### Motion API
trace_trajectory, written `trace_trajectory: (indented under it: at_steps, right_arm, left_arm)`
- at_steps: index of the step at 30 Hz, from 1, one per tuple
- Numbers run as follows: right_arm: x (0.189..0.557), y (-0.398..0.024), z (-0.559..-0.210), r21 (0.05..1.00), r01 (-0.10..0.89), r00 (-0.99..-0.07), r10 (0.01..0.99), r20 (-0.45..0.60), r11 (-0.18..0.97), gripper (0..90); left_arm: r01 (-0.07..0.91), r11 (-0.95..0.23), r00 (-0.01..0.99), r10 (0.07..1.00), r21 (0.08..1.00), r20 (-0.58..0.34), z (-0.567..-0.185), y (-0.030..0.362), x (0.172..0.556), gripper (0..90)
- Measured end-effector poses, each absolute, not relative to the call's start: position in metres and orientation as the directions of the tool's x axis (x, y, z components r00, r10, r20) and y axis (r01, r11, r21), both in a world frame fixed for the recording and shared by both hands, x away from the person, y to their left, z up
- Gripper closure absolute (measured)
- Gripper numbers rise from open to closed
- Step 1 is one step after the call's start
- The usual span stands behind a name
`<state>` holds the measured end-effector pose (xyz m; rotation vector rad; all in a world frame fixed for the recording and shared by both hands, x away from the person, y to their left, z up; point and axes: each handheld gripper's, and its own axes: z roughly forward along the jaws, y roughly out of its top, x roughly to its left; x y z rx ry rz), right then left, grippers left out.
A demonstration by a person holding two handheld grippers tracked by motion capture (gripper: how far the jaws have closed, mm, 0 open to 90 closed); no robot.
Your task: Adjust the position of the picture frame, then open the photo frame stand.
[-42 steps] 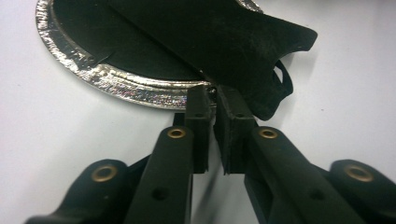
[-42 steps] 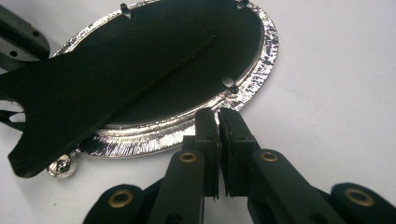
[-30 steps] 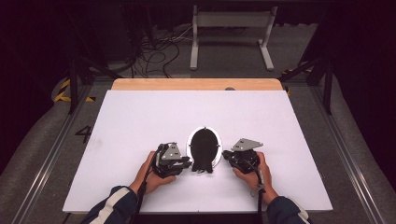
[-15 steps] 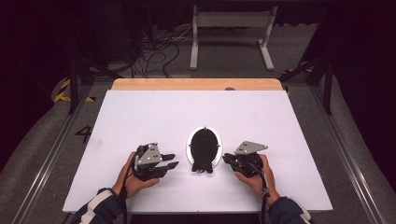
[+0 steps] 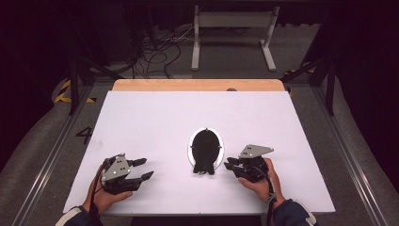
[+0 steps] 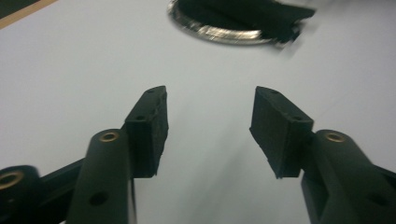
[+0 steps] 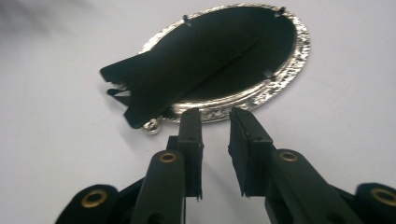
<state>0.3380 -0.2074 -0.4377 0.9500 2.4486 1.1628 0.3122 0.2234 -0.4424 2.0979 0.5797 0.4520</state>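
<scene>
This looks like a lab or recording studio set up for test work. A white tabletop (image 5: 155,122) sits on a dark grey carpeted floor (image 5: 42,141), flanked by metal rails (image 5: 47,160). Behind the tabletop lie loose cables (image 5: 160,52), a white metal stand (image 5: 233,28) and hazard tape (image 5: 63,92); the surroundings are dark.
</scene>
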Motion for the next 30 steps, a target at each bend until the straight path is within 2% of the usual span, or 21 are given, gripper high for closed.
trace_trajectory:
  at_steps: [4, 13, 15, 22, 30]
  right_arm:
    - [0.333, -0.201, -0.44, 0.747, 0.444, -0.772, 0.635, 0.038, 0.495, 71.6]
    - [0.332, -0.191, -0.447, 0.714, 0.449, -0.803, 0.593, 0.059, 0.537, 68.5]
    - [0.332, -0.187, -0.447, 0.711, 0.447, -0.81, 0.582, 0.064, 0.543, 67.5]
    - [0.33, -0.178, -0.453, 0.683, 0.445, -0.819, 0.571, 0.049, 0.579, 60.8]
    - [0.329, -0.171, -0.452, 0.676, 0.423, -0.826, 0.564, 0.013, 0.604, 60.7]
  left_arm:
    - [0.278, -0.494, 0.799, 0.594, 0.824, 0.086, -0.45, 0.236, 0.309, 39.1]
    - [0.3, -0.476, 0.765, 0.637, 0.826, 0.089, -0.452, 0.248, 0.302, 32.6]
    - [0.343, -0.454, 0.739, 0.671, 0.822, 0.063, -0.453, 0.252, 0.306, 31.8]
    - [0.356, -0.446, 0.743, 0.668, 0.821, 0.041, -0.456, 0.252, 0.313, 27.3]
    - [0.365, -0.451, 0.736, 0.676, 0.814, 0.045, -0.457, 0.251, 0.312, 25.0]
